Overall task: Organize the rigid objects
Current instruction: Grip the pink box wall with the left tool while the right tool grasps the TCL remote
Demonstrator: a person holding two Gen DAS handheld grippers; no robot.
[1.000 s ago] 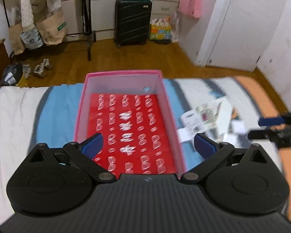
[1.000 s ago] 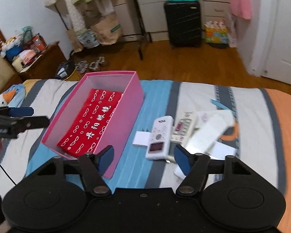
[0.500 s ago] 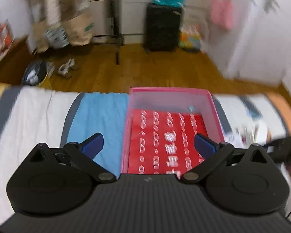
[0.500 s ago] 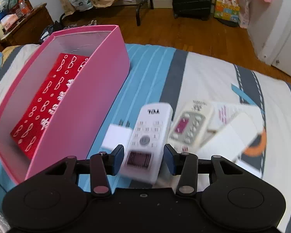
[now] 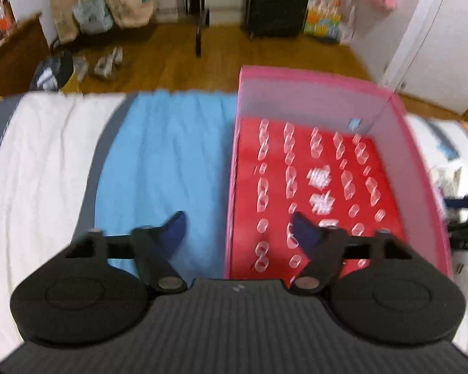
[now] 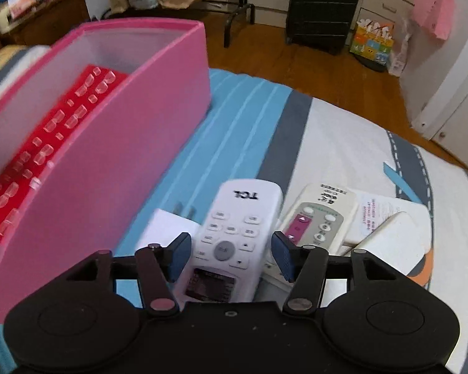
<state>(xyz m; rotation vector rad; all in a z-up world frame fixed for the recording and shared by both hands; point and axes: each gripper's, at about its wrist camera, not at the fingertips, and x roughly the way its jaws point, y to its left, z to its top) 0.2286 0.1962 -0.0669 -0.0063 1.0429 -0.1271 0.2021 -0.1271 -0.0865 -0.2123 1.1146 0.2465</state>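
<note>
Only the right wrist view shows the right gripper (image 6: pixel 231 257), angled steeply down, jaws opening astride the white TCL remote (image 6: pixel 234 233) without pressing it. The left gripper (image 5: pixel 237 230) is closing astride the pink box (image 5: pixel 421 168) near wall (not yet pinched). Both lie on the striped bedspread (image 6: pixel 327 143); suitcase (image 6: pixel 321 9) at twelve o'clock.

Striped bed (image 6: pixel 343 143), pink box (image 6: pixel 134 143), remotes (image 6: pixel 237 230)

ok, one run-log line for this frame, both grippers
left gripper: closing, astride left wall of pink box | right gripper: opening, TCL remote between jaws, on bed | box contents: red case
</note>
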